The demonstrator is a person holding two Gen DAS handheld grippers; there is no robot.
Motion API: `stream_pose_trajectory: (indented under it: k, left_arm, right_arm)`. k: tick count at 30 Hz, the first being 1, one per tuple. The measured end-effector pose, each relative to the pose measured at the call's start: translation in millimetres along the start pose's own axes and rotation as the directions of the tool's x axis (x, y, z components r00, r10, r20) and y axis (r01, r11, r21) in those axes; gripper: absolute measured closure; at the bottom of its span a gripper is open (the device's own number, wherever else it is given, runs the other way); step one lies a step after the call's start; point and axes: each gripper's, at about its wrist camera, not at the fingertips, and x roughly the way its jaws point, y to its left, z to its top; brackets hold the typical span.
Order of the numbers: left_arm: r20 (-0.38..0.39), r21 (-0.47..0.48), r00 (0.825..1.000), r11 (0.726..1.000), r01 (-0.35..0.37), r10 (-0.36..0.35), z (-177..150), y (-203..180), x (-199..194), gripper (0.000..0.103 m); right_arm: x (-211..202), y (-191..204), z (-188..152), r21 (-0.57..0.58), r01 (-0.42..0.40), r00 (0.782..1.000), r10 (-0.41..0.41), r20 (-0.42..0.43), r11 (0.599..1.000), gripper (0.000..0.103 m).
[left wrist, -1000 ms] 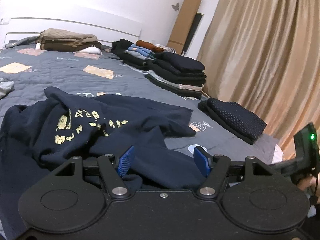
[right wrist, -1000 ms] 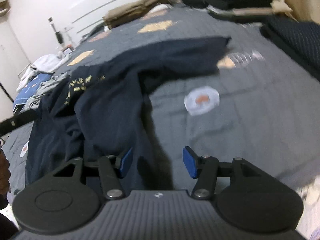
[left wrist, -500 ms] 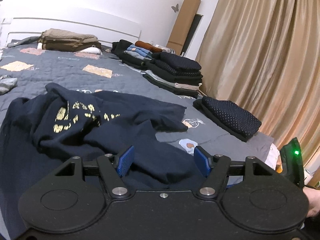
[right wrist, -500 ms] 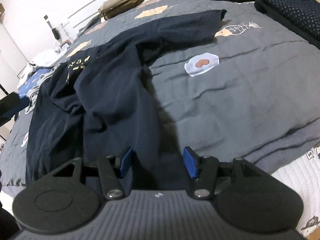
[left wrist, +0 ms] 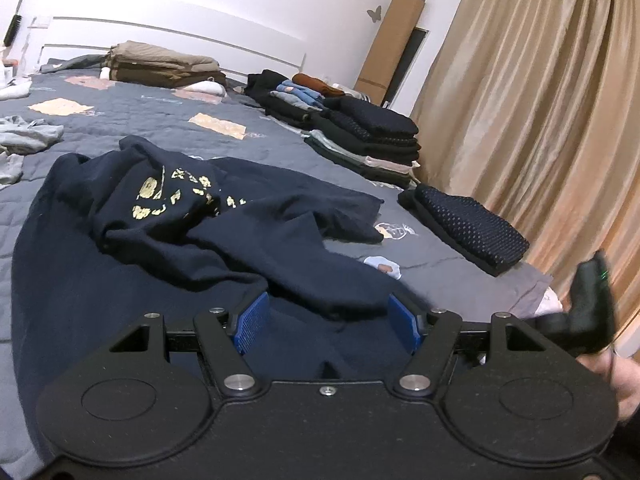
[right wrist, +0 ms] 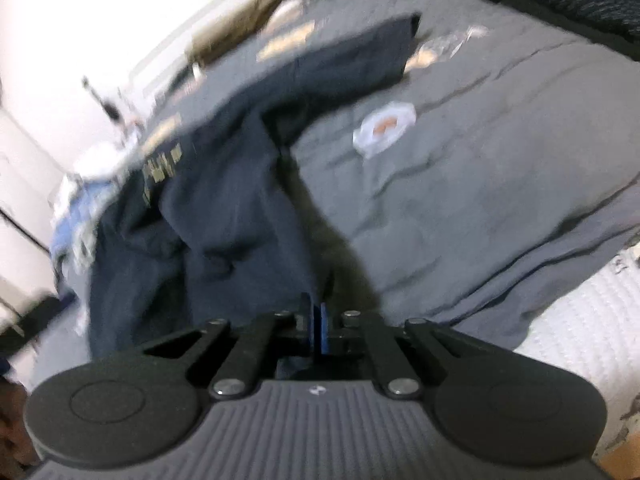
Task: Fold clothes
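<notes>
one crumpled navy shirt (left wrist: 248, 248) with gold print; left claw (left wrist: 326, 320) spread, right claw (right wrist: 314, 326) pinching its hem.

A navy shirt (left wrist: 224, 240) with gold print lies crumpled on the bed.

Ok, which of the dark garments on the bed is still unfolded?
The navy sweatshirt with gold print, lying crumpled nearest the grippers; the other dark garments sit folded along the curtain side.

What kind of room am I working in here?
Most likely a bedroom: a wide bed with a grey quilt and white headboard, stacks of folded clothes on it, and tan curtains alongside.
</notes>
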Motion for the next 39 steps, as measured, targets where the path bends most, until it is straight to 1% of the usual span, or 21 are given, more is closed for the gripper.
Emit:
stream_pose_trajectory:
  k: [3, 6, 10, 12, 13, 15, 17, 18, 21, 24, 26, 27, 28, 32, 39]
  left_arm:
    - [0.001, 0.004, 1.000, 1.000, -0.009, 0.009, -1, 1, -4, 0.038]
    - [0.004, -0.005, 1.000, 1.000, -0.015, 0.015, -1, 4, -6, 0.038]
    - [0.003, -0.008, 1.000, 1.000, -0.016, 0.016, 0, 6, -6, 0.038]
    - [0.000, -0.002, 1.000, 1.000, -0.014, 0.014, -1, 5, -5, 0.038]
    - [-0.002, 0.000, 1.000, 1.000, -0.013, 0.013, -1, 4, -5, 0.038]
    - [-0.005, 0.006, 1.000, 1.000, -0.011, 0.011, -1, 3, -4, 0.038]
    - [-0.001, 0.006, 1.000, 1.000, -0.012, 0.012, -1, 4, -5, 0.038]
    - [0.001, 0.005, 1.000, 1.000, -0.014, 0.014, -1, 5, -5, 0.038]
    - [0.007, -0.002, 1.000, 1.000, -0.027, 0.027, 2, 6, -4, 0.038]
    - [0.012, -0.011, 0.999, 0.999, -0.038, 0.038, 5, 6, -3, 0.038]
    - [0.017, -0.017, 0.999, 0.999, -0.041, 0.041, 7, 8, -3, 0.038]
    - [0.019, -0.018, 0.999, 0.999, -0.042, 0.043, 8, 9, -3, 0.038]
    - [0.022, -0.018, 0.999, 0.999, -0.044, 0.044, 9, 10, -4, 0.038]
    - [0.032, -0.027, 0.998, 0.998, -0.059, 0.059, 12, 15, -4, 0.038]
    - [0.055, -0.085, 0.991, 0.990, -0.114, 0.119, 23, 38, -11, 0.038]
  right_arm:
    - [-29, -12, 6, 0.077, -0.046, 0.994, 0.038, 0.098, 0.996, 0.101]
    - [-57, -25, 8, 0.138, -0.087, 0.981, 0.061, 0.186, 0.987, 0.101]
    - [-77, -31, 10, 0.146, -0.061, 0.972, 0.025, 0.235, 0.987, 0.101]
    - [-74, -25, 17, 0.096, 0.025, 0.979, -0.044, 0.201, 0.995, 0.101]
    - [-67, -18, 19, 0.048, 0.078, 0.984, -0.084, 0.157, 0.996, 0.100]
    - [-58, -9, 20, -0.007, 0.157, 0.980, -0.155, 0.123, 0.988, 0.098]
    - [-57, -7, 22, -0.015, 0.197, 0.973, -0.193, 0.126, 0.980, 0.096]
    - [-58, -7, 22, -0.008, 0.197, 0.972, -0.194, 0.131, 0.980, 0.093]
    - [-69, -5, 26, 0.000, 0.191, 0.967, -0.188, 0.172, 0.982, 0.086]
    - [-78, 6, 31, -0.035, 0.191, 0.959, -0.179, 0.218, 0.981, 0.081]
    - [-82, 14, 36, -0.048, 0.178, 0.957, -0.161, 0.241, 0.983, 0.075]
    - [-82, 18, 39, -0.053, 0.167, 0.957, -0.149, 0.251, 0.985, 0.071]
    - [-81, 23, 42, -0.064, 0.147, 0.959, -0.126, 0.252, 0.987, 0.067]
    - [-65, 50, 52, -0.139, 0.090, 0.968, -0.054, 0.244, 0.986, 0.065]
    - [-20, 106, 63, -0.263, 0.043, 0.981, 0.010, 0.194, 0.964, 0.065]
